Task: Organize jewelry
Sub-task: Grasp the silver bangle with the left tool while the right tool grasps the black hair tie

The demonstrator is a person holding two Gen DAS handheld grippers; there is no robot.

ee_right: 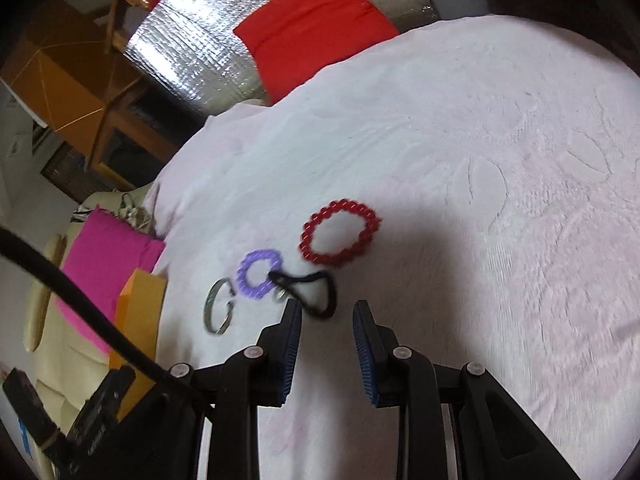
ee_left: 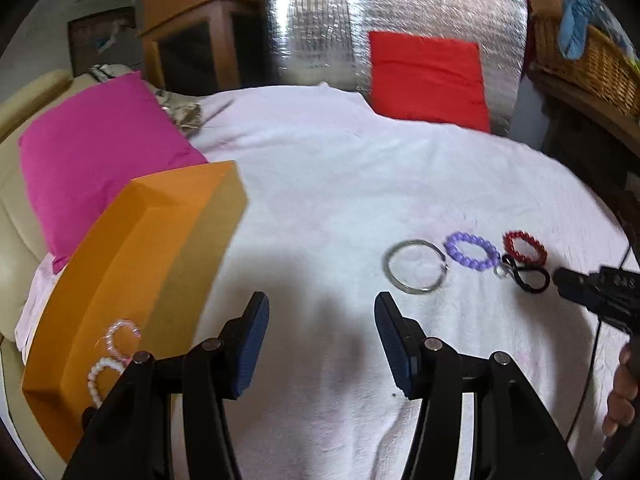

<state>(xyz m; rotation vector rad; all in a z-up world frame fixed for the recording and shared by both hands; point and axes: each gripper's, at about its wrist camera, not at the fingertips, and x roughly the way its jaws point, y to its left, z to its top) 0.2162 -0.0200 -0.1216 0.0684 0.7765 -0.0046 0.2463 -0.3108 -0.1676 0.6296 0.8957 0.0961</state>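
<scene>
left gripper (ee_left: 322, 344) idling, fingers apart, empty | right gripper (ee_right: 327, 344) spread, nearing black clip loop (ee_right: 316, 290) for pickup | red beaded bracelet (ee_right: 340, 238), purple beaded bracelet (ee_right: 258, 274), silver metal ring (ee_left: 414, 266) waiting on pale pink blanket (ee_left: 340, 184) | orange cardboard box (ee_left: 132, 264) holding pearly bracelets (ee_left: 110, 356), likely the destination

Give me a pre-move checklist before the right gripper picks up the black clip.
1. Right gripper jaws open and empty: ok.
2. Black loop-shaped clip lies just ahead of the jaws: ok.
3. Clip free of the purple beaded bracelet: not ok, its end overlaps the ring.
4. Red beaded bracelet apart from the clip: ok.
5. Orange cardboard box open to receive: ok, two pale bead bracelets inside.
6. Left gripper clear, open: ok.
</scene>
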